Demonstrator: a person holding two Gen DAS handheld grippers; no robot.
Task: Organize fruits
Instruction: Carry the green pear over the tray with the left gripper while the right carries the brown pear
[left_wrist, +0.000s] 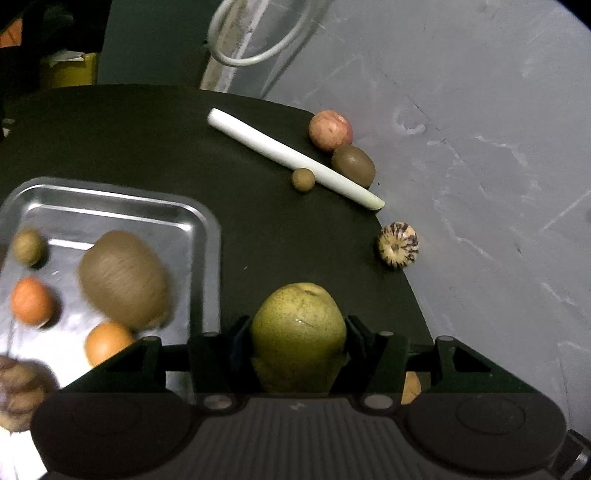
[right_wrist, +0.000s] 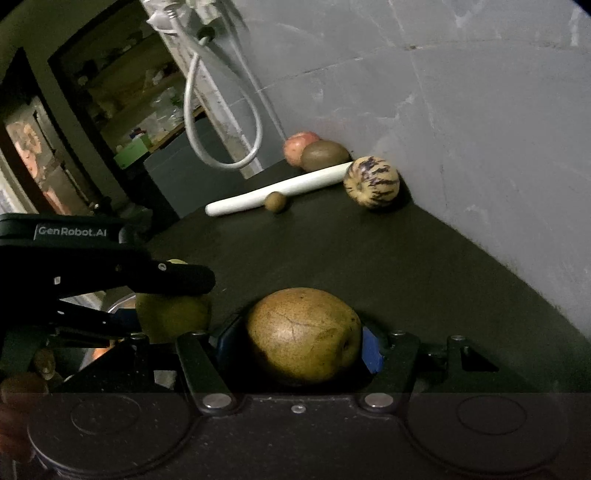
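Note:
My left gripper (left_wrist: 298, 328) is shut on a green pear (left_wrist: 298, 332), held just right of a metal tray (left_wrist: 199, 221). The tray holds a large kiwi (left_wrist: 123, 278), two orange fruits (left_wrist: 31, 301), a small brown fruit (left_wrist: 27, 246) and a blurred brown one at the near corner. My right gripper (right_wrist: 301, 341) is shut on a brown pear (right_wrist: 303, 334) above the dark table. The left gripper (right_wrist: 110, 280) with its green pear (right_wrist: 171, 317) shows in the right wrist view at the left.
On the dark table (left_wrist: 258, 229) by the grey wall (left_wrist: 480, 147) lie a white stick (left_wrist: 295, 158), a pink apple (left_wrist: 330, 131), a kiwi (left_wrist: 353, 165), a small brown fruit (left_wrist: 303, 180) and a purple-striped melon (left_wrist: 398, 244). A white cable loop (right_wrist: 207, 122) hangs behind.

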